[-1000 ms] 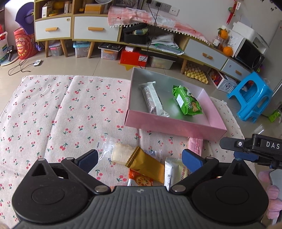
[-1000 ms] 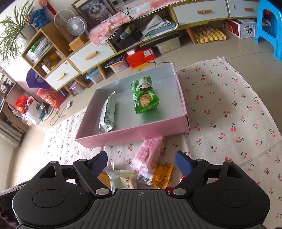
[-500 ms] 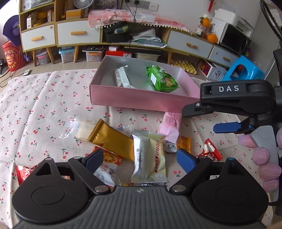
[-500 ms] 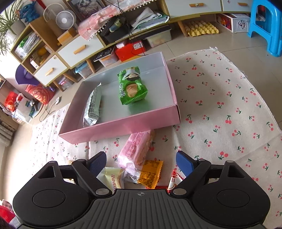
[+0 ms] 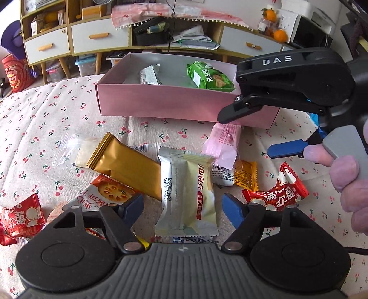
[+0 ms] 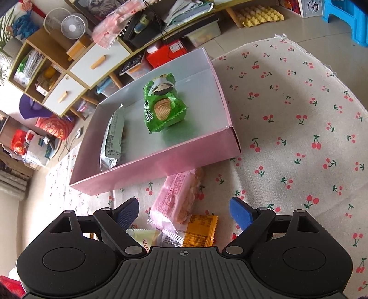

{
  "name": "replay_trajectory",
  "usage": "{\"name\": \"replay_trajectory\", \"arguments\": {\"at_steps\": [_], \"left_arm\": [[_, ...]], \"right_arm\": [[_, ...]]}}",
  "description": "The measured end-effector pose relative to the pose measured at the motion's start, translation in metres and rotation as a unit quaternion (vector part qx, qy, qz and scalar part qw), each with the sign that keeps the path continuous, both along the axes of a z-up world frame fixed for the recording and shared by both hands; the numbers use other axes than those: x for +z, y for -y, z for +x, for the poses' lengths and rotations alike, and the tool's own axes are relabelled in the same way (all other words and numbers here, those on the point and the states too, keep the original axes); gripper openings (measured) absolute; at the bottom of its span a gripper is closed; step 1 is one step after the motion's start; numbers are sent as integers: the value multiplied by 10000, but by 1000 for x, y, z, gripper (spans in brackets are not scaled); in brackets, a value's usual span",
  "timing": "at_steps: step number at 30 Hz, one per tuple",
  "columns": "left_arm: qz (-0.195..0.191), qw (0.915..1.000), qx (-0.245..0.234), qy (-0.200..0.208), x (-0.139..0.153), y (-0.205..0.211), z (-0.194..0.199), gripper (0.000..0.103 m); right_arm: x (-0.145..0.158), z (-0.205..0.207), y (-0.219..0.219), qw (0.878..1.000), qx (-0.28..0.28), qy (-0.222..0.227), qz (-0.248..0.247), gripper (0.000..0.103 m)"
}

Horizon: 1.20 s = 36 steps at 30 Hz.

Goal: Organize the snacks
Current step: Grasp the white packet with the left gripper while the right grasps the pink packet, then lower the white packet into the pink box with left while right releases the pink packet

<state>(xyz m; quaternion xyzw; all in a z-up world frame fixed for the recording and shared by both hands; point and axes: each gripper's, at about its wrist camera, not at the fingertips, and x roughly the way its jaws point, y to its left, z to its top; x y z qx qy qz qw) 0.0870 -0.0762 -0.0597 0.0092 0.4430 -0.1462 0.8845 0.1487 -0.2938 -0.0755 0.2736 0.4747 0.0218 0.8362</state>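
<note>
A lived-in home: drawer cabinets [image 5: 99, 38], a desk fan [image 6: 72, 27], a microwave [image 5: 308, 34] and a plastic stool [image 6: 349, 20].

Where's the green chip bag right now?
The green chip bag lies inside the pink box, toward its right side in the right wrist view, with the silver packet to its left.

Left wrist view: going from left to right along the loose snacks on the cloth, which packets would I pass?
Red packet → gold packet → white-and-yellow packet → small orange packet → second red packet.
</note>
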Motion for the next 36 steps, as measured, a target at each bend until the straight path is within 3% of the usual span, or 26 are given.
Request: {"name": "replay_trajectory", "arguments": {"at_steps": [6, 12, 14, 16, 20, 24, 36], "left_arm": [[123, 9999, -53, 3, -2, 4, 0, 71], [147, 9999, -36, 15, -4, 6, -2, 68], [168, 9998, -45, 33, -4, 7, -1, 68], [177, 9998, -63, 43, -4, 8, -1, 67], [165, 9999, -22, 32, -3, 6, -1, 62], [137, 9999, 79, -16, -1, 0, 3, 46], [-46, 9998, 2, -176, 1, -10, 7, 39]], "right_arm": [[-9, 13, -16, 9997, 63, 11, -238, 86], [-11, 15, -30, 9967, 179, 83, -792, 65], [-11, 13, -31, 9969, 269, 150, -720, 45], [-9, 11, -30, 9970, 200, 110, -734, 41], [-5, 10, -28, 9970, 179, 36, -749, 38], [-1, 6, -20, 9986, 166, -52, -507, 36], [7, -20, 4, 9995, 300, -137, -33, 35]]}}
